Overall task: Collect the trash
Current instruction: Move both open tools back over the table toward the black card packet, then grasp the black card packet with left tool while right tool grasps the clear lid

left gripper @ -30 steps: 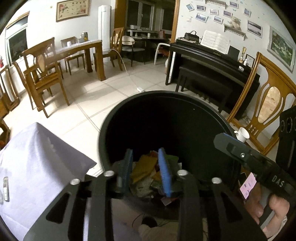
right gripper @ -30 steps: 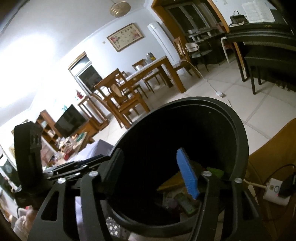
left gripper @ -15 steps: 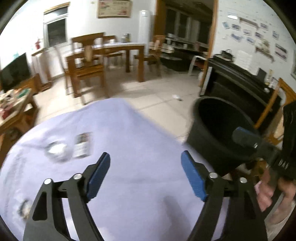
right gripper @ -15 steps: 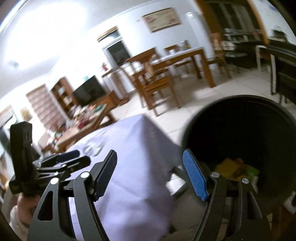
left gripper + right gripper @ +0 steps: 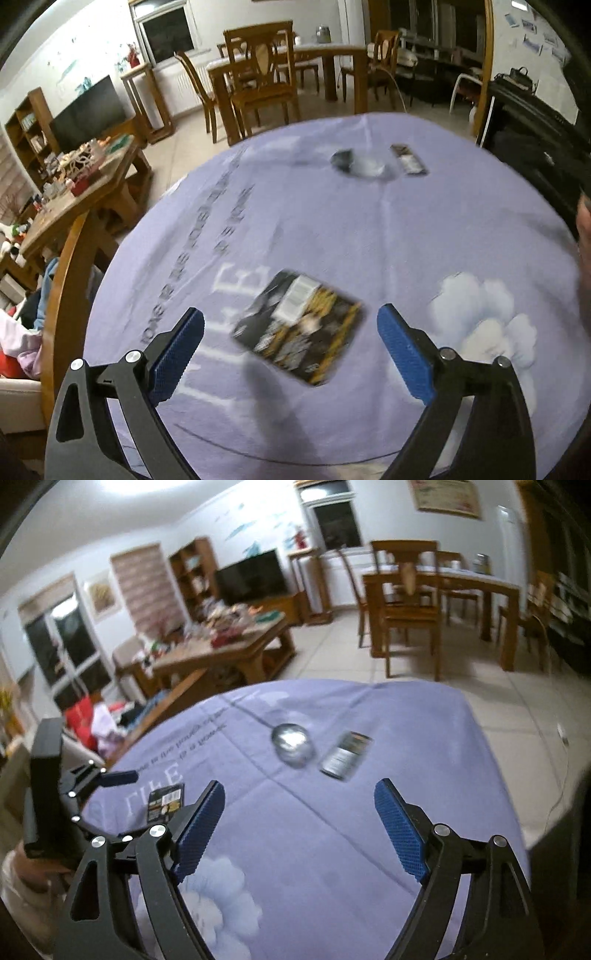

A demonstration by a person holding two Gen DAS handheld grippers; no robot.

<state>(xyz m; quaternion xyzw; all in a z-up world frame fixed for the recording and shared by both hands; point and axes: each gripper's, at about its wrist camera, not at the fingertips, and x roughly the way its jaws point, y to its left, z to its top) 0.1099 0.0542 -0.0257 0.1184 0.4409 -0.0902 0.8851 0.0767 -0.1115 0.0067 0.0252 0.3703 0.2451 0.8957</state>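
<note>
The left gripper hangs over the lilac tablecloth with its blue pads spread wide and nothing between them but air; its jaws have just been opening. Just ahead of it, lying flat on the cloth, is a black-and-yellow wrapper, framed by the two fingers but not touched by either. The right gripper is likewise spread apart and bare, its jaws having just been opening too, and it points towards the far part of the table, where a crumpled clear bit of plastic and a small dark packet lie just beside each other (both are blurred, so what exactly they are I cannot tell). From the right wrist view the left gripper shows at the left edge, near the black-and-yellow wrapper.

As for progress, three pieces of trash lie on the cloth in plain sight, so collecting is clearly not finished. No bin shows in either view at this moment. What seems left is at least three pickups: the wrapper looks the natural one for the left hand, the pair further off for the right. The flat wrapper may be awkward to pinch off the cloth without gathering fabric
</note>
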